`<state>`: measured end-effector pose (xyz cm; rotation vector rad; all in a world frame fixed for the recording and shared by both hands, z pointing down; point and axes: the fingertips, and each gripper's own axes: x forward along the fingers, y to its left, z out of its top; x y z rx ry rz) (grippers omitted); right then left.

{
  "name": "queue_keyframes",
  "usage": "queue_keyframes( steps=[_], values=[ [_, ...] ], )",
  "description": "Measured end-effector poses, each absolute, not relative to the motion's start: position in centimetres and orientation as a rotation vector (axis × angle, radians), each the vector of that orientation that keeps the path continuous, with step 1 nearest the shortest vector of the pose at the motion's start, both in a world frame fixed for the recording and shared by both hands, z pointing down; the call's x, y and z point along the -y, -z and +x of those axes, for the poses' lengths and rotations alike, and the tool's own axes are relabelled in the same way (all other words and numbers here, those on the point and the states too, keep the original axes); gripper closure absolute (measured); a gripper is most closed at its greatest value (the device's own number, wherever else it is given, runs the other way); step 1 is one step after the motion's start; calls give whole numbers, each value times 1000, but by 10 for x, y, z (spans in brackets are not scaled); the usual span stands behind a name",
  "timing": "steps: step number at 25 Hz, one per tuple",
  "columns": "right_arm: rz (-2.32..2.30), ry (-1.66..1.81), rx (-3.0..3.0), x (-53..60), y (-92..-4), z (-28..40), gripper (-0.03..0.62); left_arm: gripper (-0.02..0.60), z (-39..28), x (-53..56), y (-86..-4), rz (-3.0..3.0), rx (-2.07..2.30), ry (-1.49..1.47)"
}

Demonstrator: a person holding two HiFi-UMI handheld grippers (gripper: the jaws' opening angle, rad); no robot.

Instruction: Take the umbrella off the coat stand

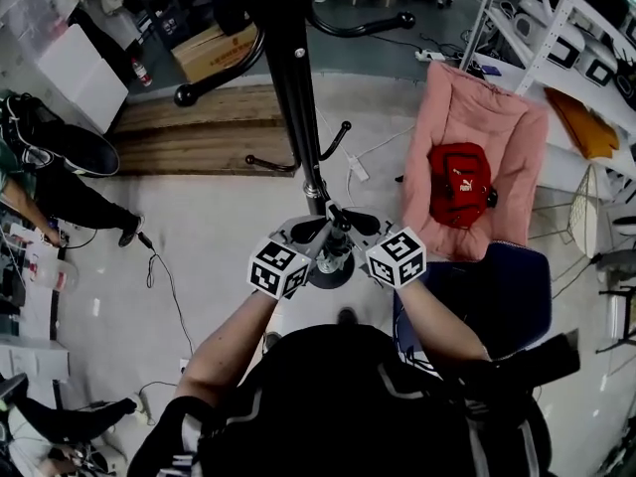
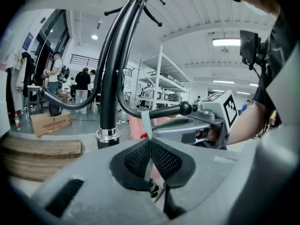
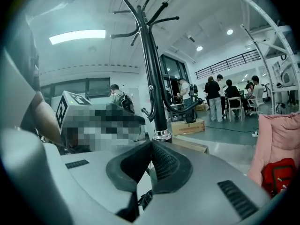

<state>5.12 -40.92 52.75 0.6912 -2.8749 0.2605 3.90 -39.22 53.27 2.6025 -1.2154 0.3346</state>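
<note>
Left tongs [image 2: 149,142] are pinched shut on a thin pale umbrella strap [image 2: 146,123]. It reaches up to a ball-tipped hook [image 2: 165,110] of the coat stand [image 2: 110,78], but I can't tell whether it loops over. That strap and a patterned scrap under the pads are all I get of the umbrella. The rest is hidden beneath the tongs. Right tongs [image 3: 151,145] have their pads pressed together, with nothing I can make out between them.
</note>
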Motion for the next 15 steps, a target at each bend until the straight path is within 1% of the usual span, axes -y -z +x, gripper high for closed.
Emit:
queue_keyframes(
  steps=[15],
  values=[
    [905, -267, 2880, 388, -505, 75, 586, 569, 54, 375, -510, 2696, 1062, -272]
  ],
)
